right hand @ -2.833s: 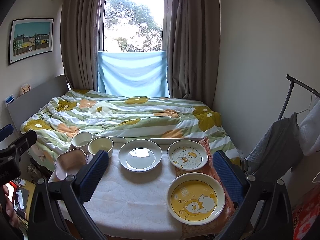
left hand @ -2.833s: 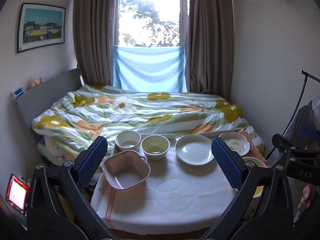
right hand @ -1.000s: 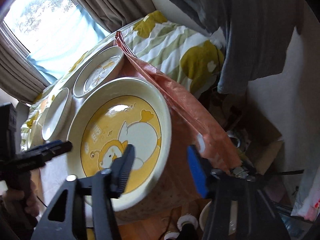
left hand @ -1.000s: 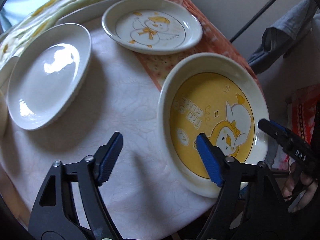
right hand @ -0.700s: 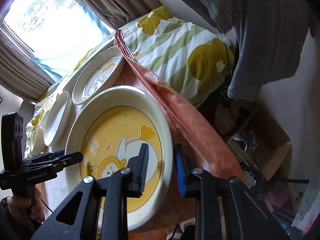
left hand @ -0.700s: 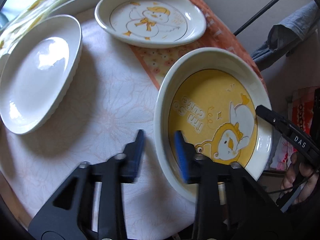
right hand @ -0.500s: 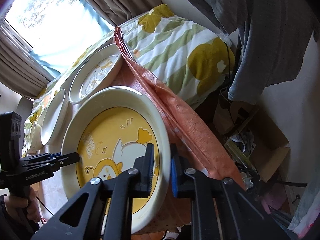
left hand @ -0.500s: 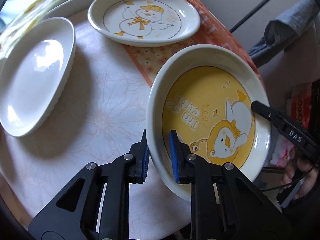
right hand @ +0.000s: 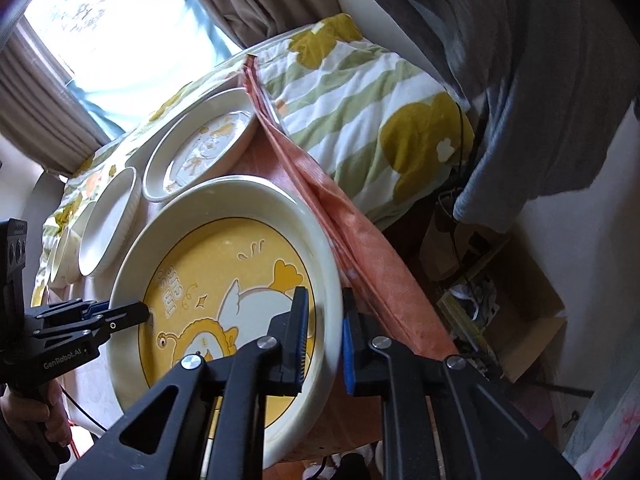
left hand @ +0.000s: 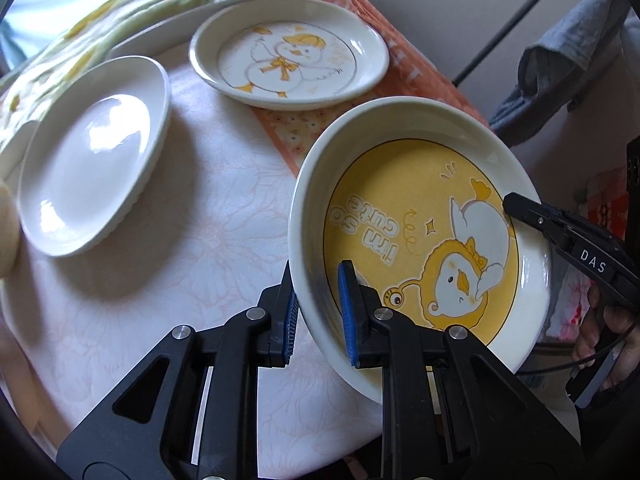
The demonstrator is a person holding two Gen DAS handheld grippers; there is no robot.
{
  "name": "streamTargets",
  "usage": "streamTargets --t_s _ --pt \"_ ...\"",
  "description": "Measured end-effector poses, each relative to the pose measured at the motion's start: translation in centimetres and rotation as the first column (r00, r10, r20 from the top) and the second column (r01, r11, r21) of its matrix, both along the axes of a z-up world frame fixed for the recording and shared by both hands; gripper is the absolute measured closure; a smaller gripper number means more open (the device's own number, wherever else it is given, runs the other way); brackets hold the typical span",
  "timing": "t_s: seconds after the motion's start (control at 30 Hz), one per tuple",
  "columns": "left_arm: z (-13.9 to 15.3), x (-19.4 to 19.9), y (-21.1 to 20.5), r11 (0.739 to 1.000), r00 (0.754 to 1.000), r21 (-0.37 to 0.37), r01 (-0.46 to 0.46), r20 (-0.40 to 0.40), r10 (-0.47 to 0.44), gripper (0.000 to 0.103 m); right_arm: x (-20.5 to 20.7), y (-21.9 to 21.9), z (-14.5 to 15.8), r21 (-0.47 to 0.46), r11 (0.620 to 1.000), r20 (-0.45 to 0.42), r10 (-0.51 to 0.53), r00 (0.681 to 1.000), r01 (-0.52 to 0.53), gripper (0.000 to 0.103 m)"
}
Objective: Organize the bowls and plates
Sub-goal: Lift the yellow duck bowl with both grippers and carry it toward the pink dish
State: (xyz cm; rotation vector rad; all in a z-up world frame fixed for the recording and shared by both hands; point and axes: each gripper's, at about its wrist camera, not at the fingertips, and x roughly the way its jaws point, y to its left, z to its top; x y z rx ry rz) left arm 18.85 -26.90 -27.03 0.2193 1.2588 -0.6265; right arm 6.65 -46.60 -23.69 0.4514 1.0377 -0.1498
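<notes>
A large yellow plate with a duck drawing is tilted and lifted off the table. My left gripper is shut on its left rim. My right gripper is shut on its right rim; the plate fills that view. A smaller white duck plate lies behind it on the orange cloth. A plain white plate lies to the left on the white tablecloth.
A pale bowl edge shows at the far left. A bed with a flowered quilt lies behind the table. Grey clothes hang at the right. A cardboard box and clutter sit on the floor below.
Both grippers came in from above the table, closed on opposite rims of the yellow plate and tilted it up off the table.
</notes>
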Motion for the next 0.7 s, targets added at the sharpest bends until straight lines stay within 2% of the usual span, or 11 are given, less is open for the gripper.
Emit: streamTargets --t_s 0.17,0.33,0.5,0.7 --pt "2.3 -0.8 2.3 0.997 0.996 -0.017 -0.077 0.04 0.078 0.086 0.4 1.2 1.8 -0.002 0.997 0.037 0.078 0.996 -0.078 0.089" --pt "4.9 -2.1 6.4 0.984 0.981 -0.036 -0.173 0.083 0.175 0.086 1.3 3.4 3.9 -0.008 0.983 0.079 0.184 0.98 -0.184 0.089" --pt "7.0 -3.3 11.0 0.961 0.955 -0.038 -0.274 0.109 0.277 0.086 2.5 6.9 5.4 -0.01 0.955 0.108 0.295 0.949 -0.296 0.089" --pt "7.1 -4.6 17.3 0.915 0.909 -0.026 -0.402 0.106 0.403 0.086 4.0 12.3 5.4 0.017 0.907 0.106 0.416 0.903 -0.42 0.089"
